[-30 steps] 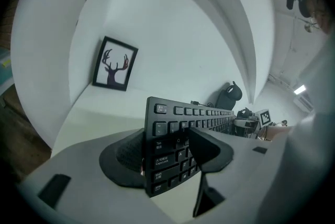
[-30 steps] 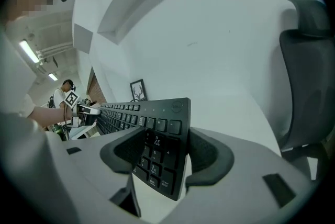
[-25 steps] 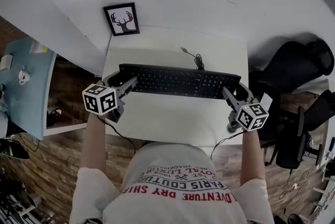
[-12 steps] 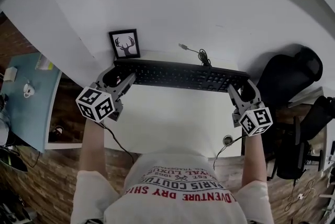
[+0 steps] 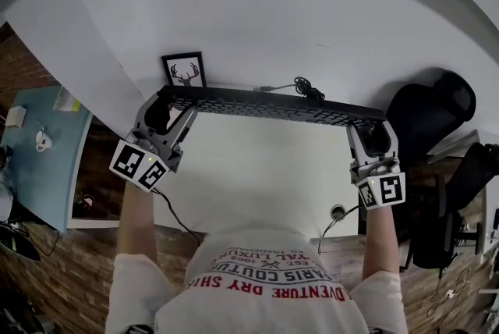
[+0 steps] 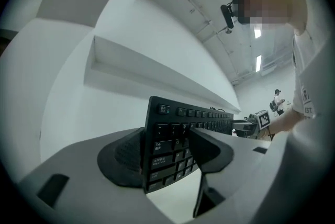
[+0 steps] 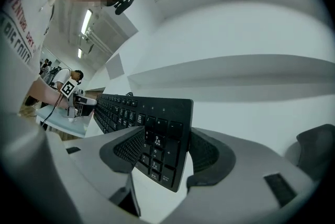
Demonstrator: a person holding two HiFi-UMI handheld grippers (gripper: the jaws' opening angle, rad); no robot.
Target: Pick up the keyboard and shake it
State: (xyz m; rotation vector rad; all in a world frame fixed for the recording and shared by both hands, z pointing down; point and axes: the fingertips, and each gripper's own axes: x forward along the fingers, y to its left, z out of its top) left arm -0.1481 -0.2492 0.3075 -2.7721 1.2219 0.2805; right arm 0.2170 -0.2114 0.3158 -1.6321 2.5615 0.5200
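Note:
A long black keyboard [image 5: 265,104] hangs in the air above the white desk [image 5: 257,176], tipped so that I see it nearly edge-on in the head view. My left gripper [image 5: 165,110] is shut on its left end, and the pads press both faces by the Esc and Tab keys [image 6: 166,136]. At the other end, my right gripper [image 5: 373,134] is shut on the number-pad corner [image 7: 159,136]. The keyboard's cable [image 5: 300,87] trails from its far edge.
A framed deer picture [image 5: 184,70] stands at the desk's back left against the white wall. On the right is a black office chair [image 5: 430,110], and a light blue table [image 5: 39,145] is on the left. Cords hang off the desk's front edge.
Both grippers have risen and moved away from me with the keyboard. It has left the desk and tipped from flat toward edge-on.

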